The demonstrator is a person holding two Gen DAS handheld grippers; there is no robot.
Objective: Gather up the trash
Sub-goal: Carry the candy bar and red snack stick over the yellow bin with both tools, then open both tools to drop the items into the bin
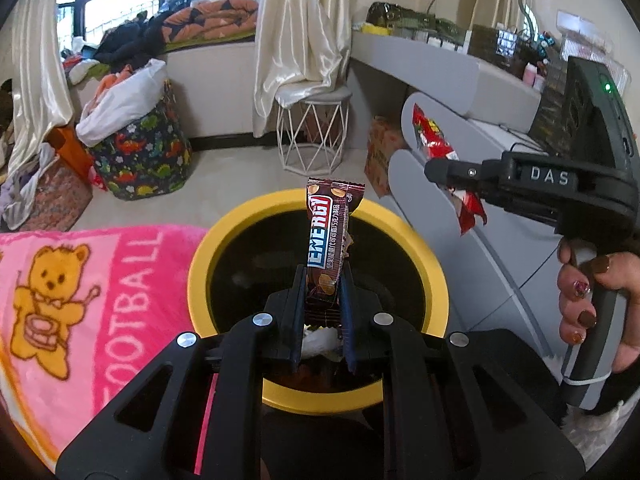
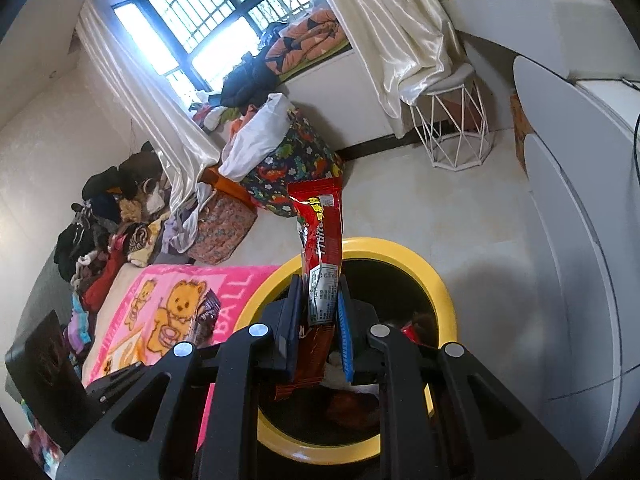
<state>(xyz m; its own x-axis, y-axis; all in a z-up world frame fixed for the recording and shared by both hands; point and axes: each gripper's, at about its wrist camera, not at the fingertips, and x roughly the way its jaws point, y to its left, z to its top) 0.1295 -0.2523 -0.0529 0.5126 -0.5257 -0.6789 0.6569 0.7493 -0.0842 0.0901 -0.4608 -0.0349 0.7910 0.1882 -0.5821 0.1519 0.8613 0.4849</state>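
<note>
My left gripper (image 1: 323, 280) is shut on a brown "Energy" bar wrapper (image 1: 327, 236), held upright over the round bin with a yellow rim (image 1: 200, 256). My right gripper (image 2: 319, 292) is shut on a red snack wrapper (image 2: 320, 236) and also hangs over the yellow-rimmed bin (image 2: 444, 296). In the left wrist view the right gripper (image 1: 436, 170) comes in from the right with the red wrapper (image 1: 434, 138) in its jaws, right of the bin. White tissue (image 1: 320, 340) and other trash lie inside the bin.
A pink bear blanket (image 1: 80, 288) lies left of the bin, with a dark wrapper on it (image 2: 208, 312). A grey curved dresser (image 1: 500, 240) stands to the right. A dinosaur-print basket (image 1: 140, 160) and a white wire stool (image 1: 314, 136) stand on the floor behind.
</note>
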